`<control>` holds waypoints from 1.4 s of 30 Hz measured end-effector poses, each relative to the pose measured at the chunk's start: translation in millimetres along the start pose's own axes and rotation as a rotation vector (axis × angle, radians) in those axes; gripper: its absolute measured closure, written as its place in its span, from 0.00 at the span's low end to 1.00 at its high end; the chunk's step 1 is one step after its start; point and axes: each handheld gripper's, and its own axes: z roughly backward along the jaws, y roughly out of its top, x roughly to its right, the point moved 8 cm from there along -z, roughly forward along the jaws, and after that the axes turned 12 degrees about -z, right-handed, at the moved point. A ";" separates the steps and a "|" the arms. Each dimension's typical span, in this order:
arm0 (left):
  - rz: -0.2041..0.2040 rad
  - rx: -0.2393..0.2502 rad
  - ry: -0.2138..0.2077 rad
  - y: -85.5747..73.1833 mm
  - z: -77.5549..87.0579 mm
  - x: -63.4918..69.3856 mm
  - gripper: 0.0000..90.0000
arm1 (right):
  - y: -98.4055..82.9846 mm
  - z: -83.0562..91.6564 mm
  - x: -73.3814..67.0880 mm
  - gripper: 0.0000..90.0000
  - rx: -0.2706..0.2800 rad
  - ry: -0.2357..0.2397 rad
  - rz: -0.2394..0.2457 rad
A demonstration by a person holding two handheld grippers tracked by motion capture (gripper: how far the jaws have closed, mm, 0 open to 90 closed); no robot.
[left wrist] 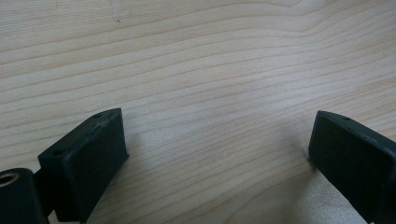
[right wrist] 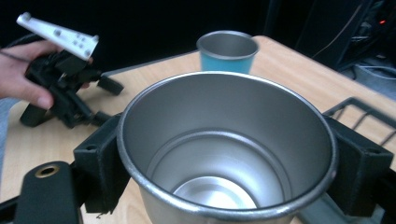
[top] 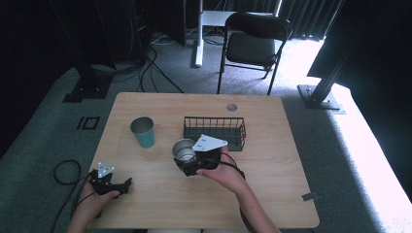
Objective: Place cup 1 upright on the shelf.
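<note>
My right gripper [top: 186, 158] is shut on a plain steel cup [top: 184, 149], held upright near the table's middle, just left of the wire basket [top: 214, 132]. In the right gripper view the steel cup [right wrist: 229, 149] is empty and sits between both black jaws. A teal cup [top: 143, 131] with a steel rim stands upright to the left; the teal cup [right wrist: 227, 51] stands beyond the held one. My left gripper [top: 127, 184] rests low at the table's front left corner, open, with bare wood [left wrist: 215, 140] between its jaws.
The black wire basket is empty and stands behind the held cup. A cable hole [top: 231, 107] sits near the table's far edge. A black folding chair [top: 252, 43] stands beyond the table. Cables trail on the floor at left.
</note>
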 end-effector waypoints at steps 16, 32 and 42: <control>0.000 0.001 0.001 0.1 -0.1 -0.1 0.06 | 37.8 22.5 47.7 0.20 0.093 -0.181 -0.052; 0.000 0.003 0.002 0.2 -0.2 -0.1 0.06 | 53.0 36.3 104.9 0.20 0.155 -0.340 -0.124; 0.000 0.001 0.001 0.0 -0.1 0.0 0.06 | 52.1 40.0 140.2 0.20 0.199 -0.469 -0.189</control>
